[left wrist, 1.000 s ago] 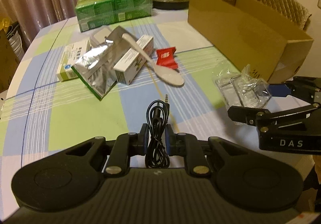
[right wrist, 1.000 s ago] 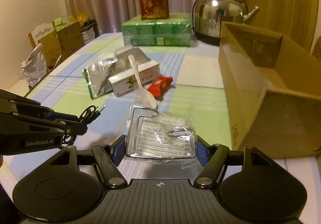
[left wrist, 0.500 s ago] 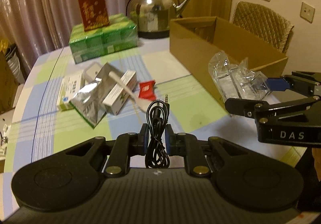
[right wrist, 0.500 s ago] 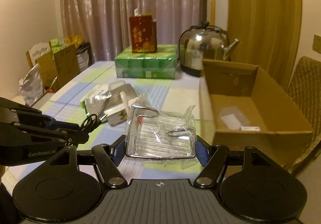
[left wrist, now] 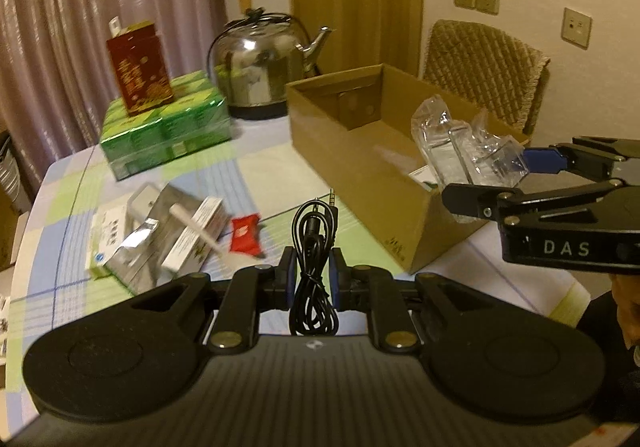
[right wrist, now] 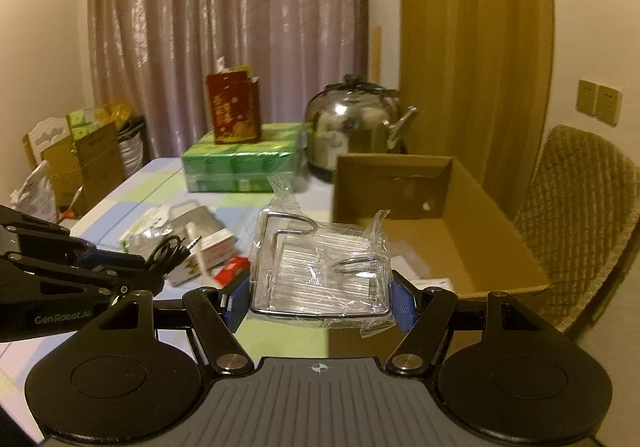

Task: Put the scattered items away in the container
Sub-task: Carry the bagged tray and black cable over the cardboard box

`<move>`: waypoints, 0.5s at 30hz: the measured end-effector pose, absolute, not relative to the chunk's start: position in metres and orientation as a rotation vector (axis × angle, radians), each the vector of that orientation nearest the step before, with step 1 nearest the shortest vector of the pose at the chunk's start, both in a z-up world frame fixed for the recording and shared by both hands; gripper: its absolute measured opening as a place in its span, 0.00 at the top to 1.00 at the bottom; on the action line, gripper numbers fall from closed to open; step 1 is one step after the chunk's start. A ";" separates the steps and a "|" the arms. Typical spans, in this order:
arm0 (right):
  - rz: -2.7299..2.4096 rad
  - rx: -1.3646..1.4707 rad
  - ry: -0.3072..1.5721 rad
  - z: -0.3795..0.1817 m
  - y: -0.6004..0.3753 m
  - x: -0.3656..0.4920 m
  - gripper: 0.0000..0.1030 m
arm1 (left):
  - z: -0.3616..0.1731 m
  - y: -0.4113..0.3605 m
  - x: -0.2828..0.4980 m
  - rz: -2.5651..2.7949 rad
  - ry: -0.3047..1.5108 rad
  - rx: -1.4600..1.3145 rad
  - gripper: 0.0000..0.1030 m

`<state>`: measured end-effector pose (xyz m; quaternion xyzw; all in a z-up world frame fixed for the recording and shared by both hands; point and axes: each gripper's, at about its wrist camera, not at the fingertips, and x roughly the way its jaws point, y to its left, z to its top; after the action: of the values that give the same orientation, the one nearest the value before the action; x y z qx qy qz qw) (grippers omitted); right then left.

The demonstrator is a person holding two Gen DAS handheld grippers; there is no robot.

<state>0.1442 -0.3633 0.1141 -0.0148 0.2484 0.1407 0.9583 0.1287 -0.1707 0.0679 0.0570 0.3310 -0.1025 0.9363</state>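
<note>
Now the left tool (left wrist: 312, 279) pinches the black cable (left wrist: 313, 263) and the right tool (right wrist: 320, 297) grips the wrapped wire rack (right wrist: 320, 267), ready for the cardboard box (right wrist: 472, 207).

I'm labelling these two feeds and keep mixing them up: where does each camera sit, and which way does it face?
Left wrist: on the left gripper, shut on a black cable, facing the table; the right gripper enters from the right.
Right wrist: on the right gripper, holding a plastic-wrapped wire rack near the cardboard box; the left gripper shows at left.
Shared: box, kettle, green packs.
</note>
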 end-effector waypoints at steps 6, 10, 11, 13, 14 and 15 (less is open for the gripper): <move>0.240 -0.026 0.477 0.124 -0.390 0.154 0.35 | 0.080 -0.198 0.148 -0.261 0.647 0.125 0.88; 0.206 -0.029 0.460 0.128 -0.409 0.166 0.35 | 0.087 -0.218 0.162 -0.294 0.627 0.134 0.88; 0.196 -0.027 0.458 0.128 -0.414 0.169 0.35 | 0.089 -0.222 0.166 -0.300 0.624 0.137 0.88; 0.176 -0.023 0.456 0.129 -0.425 0.177 0.35 | 0.091 -0.231 0.174 -0.313 0.616 0.140 0.88; 0.166 -0.023 0.455 0.129 -0.431 0.181 0.35 | 0.091 -0.235 0.178 -0.319 0.614 0.138 0.88; 0.157 -0.022 0.454 0.129 -0.436 0.185 0.35 | 0.092 -0.239 0.182 -0.324 0.613 0.135 0.88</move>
<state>0.1853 -0.4357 0.1286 -0.0109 0.2251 0.0775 0.9712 0.1819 -0.2389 0.0922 0.0660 0.3001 -0.1586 0.9383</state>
